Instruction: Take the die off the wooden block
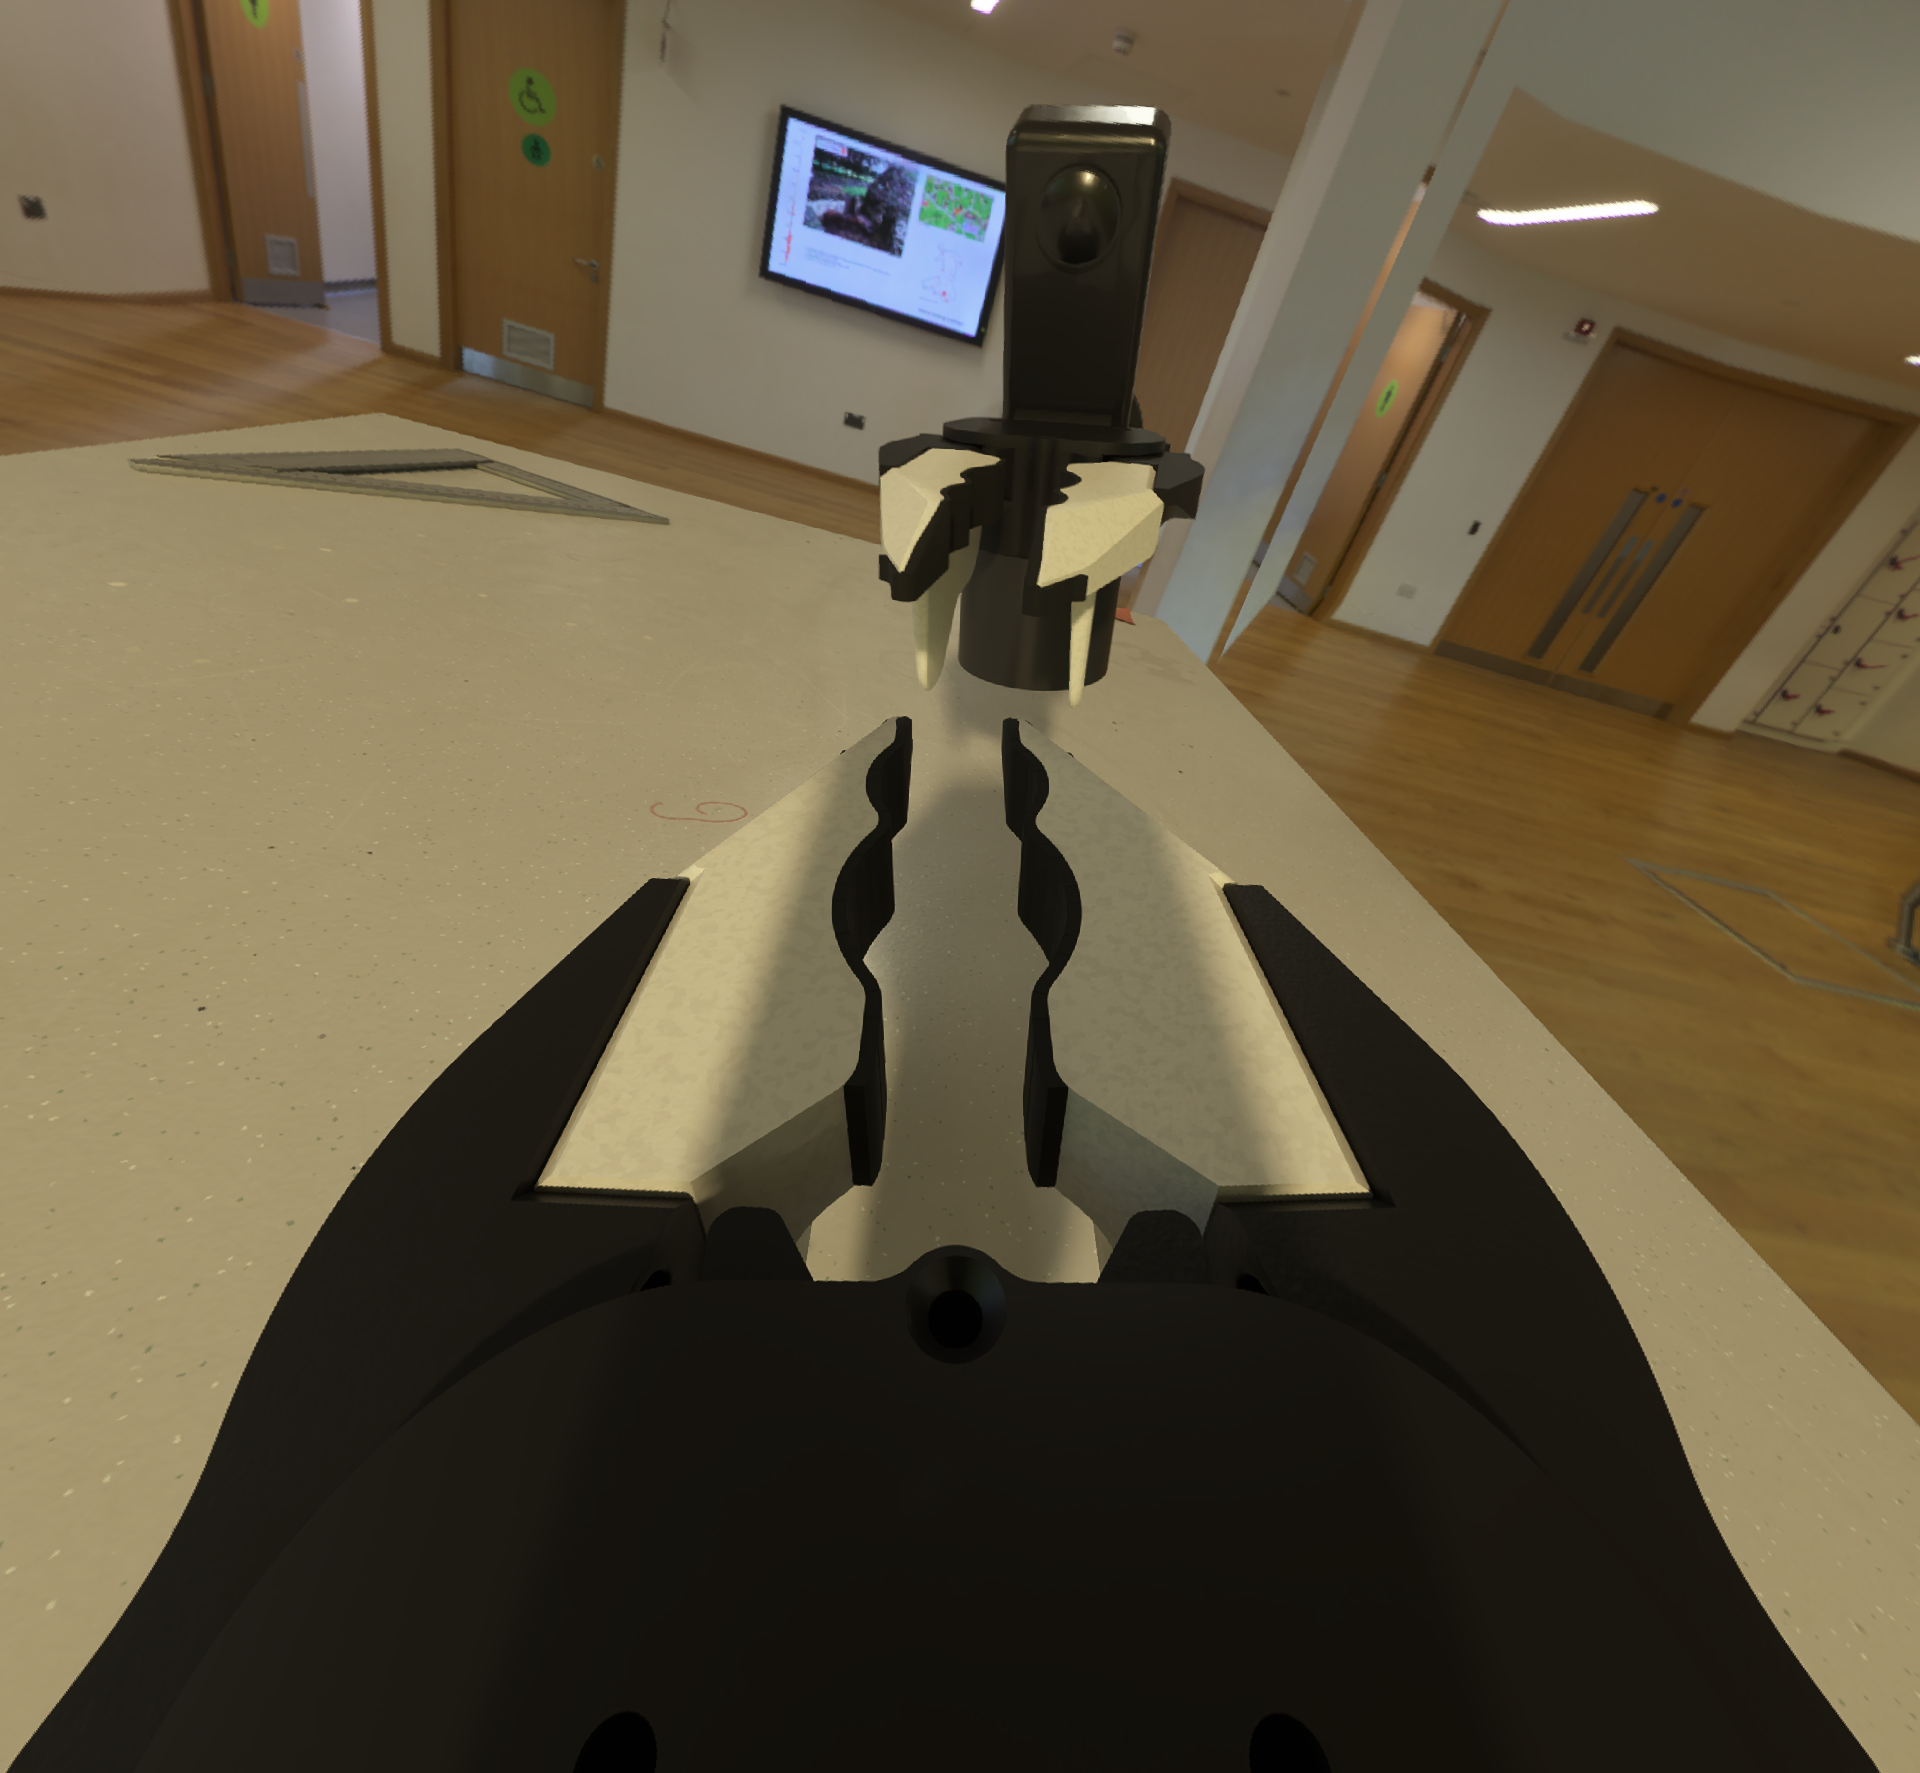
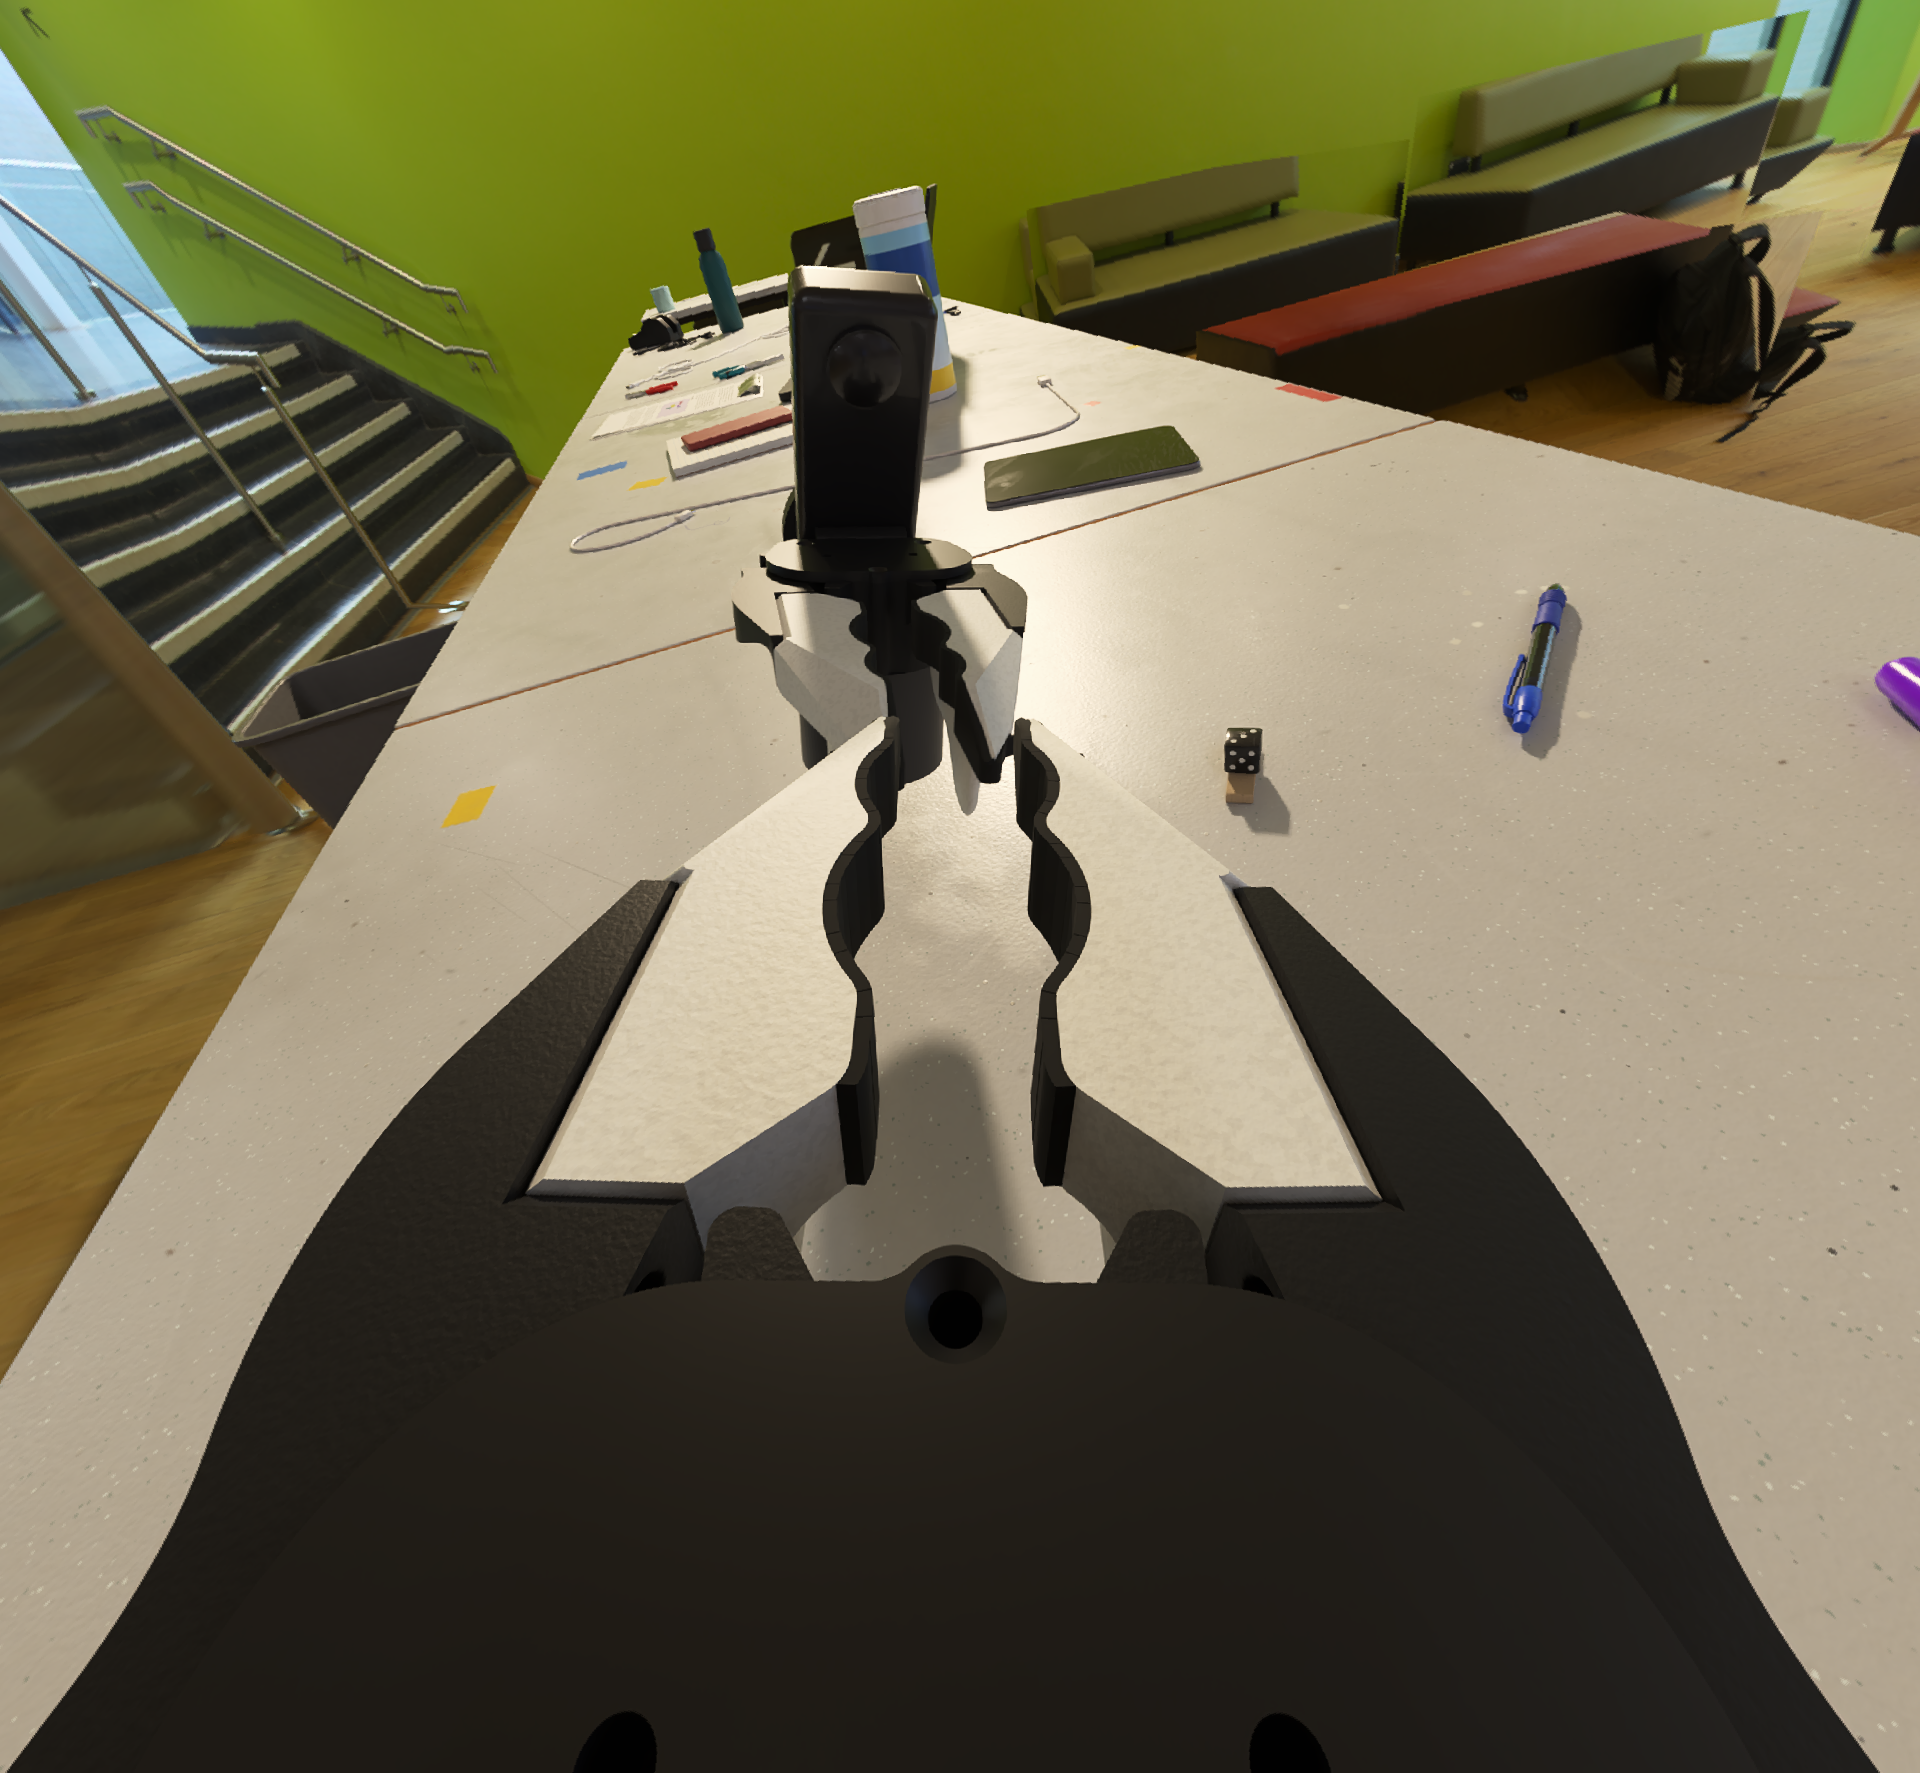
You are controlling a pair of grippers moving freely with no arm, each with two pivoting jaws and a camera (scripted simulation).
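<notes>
A black die with white pips [image 2: 1243, 751] sits on a small wooden block [image 2: 1240, 790] on the table, seen in the right wrist view ahead and to the right of my right gripper [image 2: 956, 736]. The right gripper is open and empty, well left of the die. My left gripper [image 1: 956, 734] is open and empty over bare table. The two grippers face each other: the right one shows in the left wrist view [image 1: 1003, 674], and the left one shows in the right wrist view [image 2: 904, 747]. The die and block do not show in the left wrist view.
A blue marker [image 2: 1535, 658] and a purple object [image 2: 1899, 686] lie right of the die. A dark phone [image 2: 1091, 464], cables, a red-topped box [image 2: 732, 440] and bottles lie farther back. A grey triangular ruler [image 1: 395, 476] lies at the far left. The table edge [image 1: 1455, 944] runs on the right.
</notes>
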